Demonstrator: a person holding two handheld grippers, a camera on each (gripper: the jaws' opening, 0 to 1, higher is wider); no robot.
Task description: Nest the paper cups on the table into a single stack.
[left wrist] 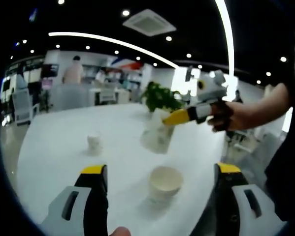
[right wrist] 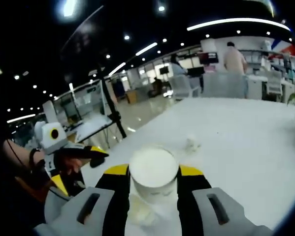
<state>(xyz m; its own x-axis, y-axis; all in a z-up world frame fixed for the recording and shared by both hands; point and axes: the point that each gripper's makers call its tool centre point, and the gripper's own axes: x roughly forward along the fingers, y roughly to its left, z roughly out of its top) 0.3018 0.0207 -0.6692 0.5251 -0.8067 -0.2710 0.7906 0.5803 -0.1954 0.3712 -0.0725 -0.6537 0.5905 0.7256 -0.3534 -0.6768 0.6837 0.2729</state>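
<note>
Right claw [right wrist: 153, 184] clamped a light, crushable paper cup [right wrist: 153, 173] at mid-wall, best gripped gently; left claw [left wrist: 162, 178] stood wide above another cup [left wrist: 165, 183] on the desk [left wrist: 63, 142].

Open office: dark ceiling [left wrist: 88, 19], light strips [left wrist: 108, 42], white chairs [right wrist: 226, 83].

I see a white table [left wrist: 63, 147] with a smooth, glossy top running away from me. Close in front, in the left gripper view, an empty paper cup [left wrist: 165, 183] stands upright on it, mouth up. Farther back and to the left stands a smaller-looking cup [left wrist: 94, 143], well apart from the first. Beyond them a potted plant [left wrist: 159, 98] sits near the table's far part. In the right gripper view I see that small cup [right wrist: 191, 143] alone on the bare white top.
</note>
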